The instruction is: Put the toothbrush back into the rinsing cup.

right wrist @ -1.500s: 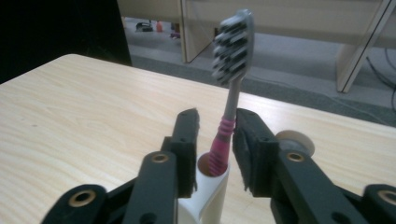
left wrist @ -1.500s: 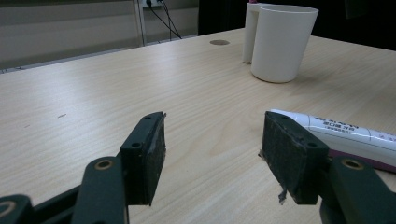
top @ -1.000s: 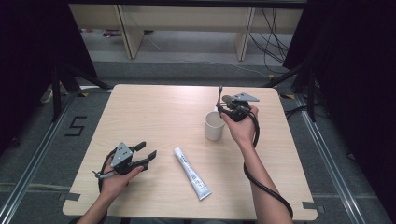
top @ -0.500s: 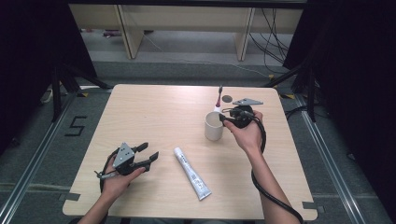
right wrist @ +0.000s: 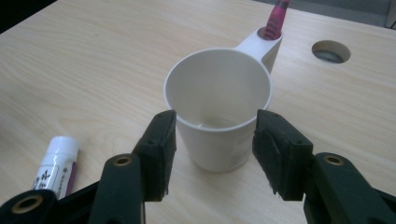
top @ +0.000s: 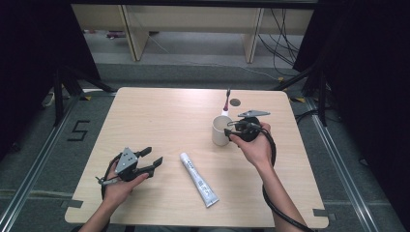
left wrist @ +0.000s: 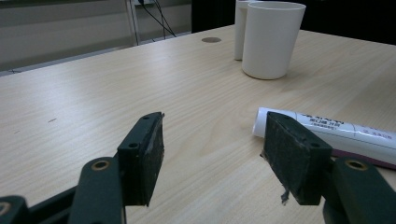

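Drawn back from the cup (top: 218, 134) since a second ago, toward the right and a little nearer: right gripper (top: 231, 129), fingers just been opening, now parted and gripping nothing. No change at the left gripper (top: 153, 155), or in how cup and tube (top: 198, 179) lie.

From the high view: cup standing upright right of centre on the counter (top: 145, 116), toothbrush (top: 226, 99) upright in its handle on the far side. Tube lying flat in the near middle, long axis running from far-left to near-right. Left gripper just left of the tube's far end, fingers spread, empty, aimed right toward it; clearly the nearer hand for a pick-up (the likely next move, judging by the layout).

From the left gripper view: left gripper (left wrist: 215, 126) wide open over bare wood, white end of the tube (left wrist: 327, 130) half hidden behind the right-hand finger, so off to one side of the gap rather than inside it. Cup (left wrist: 271, 42) well beyond. Sideways offset far plainer here than from above.

From the right gripper view: right gripper (right wrist: 215, 121) open astride the near wall of the cup (right wrist: 219, 88), pads beside it but not pressing. Empty cup interior, pink toothbrush (right wrist: 279, 9) in the handle socket, hole (right wrist: 330, 50) in the counter beyond, tube (right wrist: 56, 163) at near left.
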Demonstrator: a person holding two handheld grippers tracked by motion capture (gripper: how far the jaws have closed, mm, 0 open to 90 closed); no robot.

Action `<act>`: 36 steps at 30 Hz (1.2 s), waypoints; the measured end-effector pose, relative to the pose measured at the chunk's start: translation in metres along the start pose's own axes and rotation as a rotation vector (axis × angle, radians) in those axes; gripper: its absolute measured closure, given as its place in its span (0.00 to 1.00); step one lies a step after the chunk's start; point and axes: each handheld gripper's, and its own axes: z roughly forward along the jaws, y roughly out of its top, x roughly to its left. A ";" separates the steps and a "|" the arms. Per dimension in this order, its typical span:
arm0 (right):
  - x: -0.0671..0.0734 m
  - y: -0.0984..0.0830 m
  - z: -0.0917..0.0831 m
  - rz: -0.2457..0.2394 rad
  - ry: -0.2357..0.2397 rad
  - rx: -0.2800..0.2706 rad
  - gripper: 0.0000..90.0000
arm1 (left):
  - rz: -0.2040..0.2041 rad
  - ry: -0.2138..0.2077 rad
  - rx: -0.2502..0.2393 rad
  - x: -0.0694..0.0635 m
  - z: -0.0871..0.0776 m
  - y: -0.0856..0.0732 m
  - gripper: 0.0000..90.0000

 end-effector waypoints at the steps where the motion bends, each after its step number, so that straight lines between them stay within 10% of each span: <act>1: 0.003 -0.002 -0.001 0.020 0.000 0.011 0.55 | 0.004 -0.004 0.000 -0.001 0.000 0.000 0.42; 15: 0.011 -0.025 -0.006 -0.061 0.043 0.144 0.55 | 0.014 -0.005 0.012 -0.001 0.001 0.001 0.42; 18: 0.017 -0.029 -0.008 -0.010 0.056 0.215 0.55 | 0.012 -0.010 0.011 -0.002 0.002 0.000 0.42; 36: 0.021 -0.048 -0.001 -0.061 0.107 0.356 0.54 | 0.059 -0.066 0.038 -0.011 0.006 0.009 0.42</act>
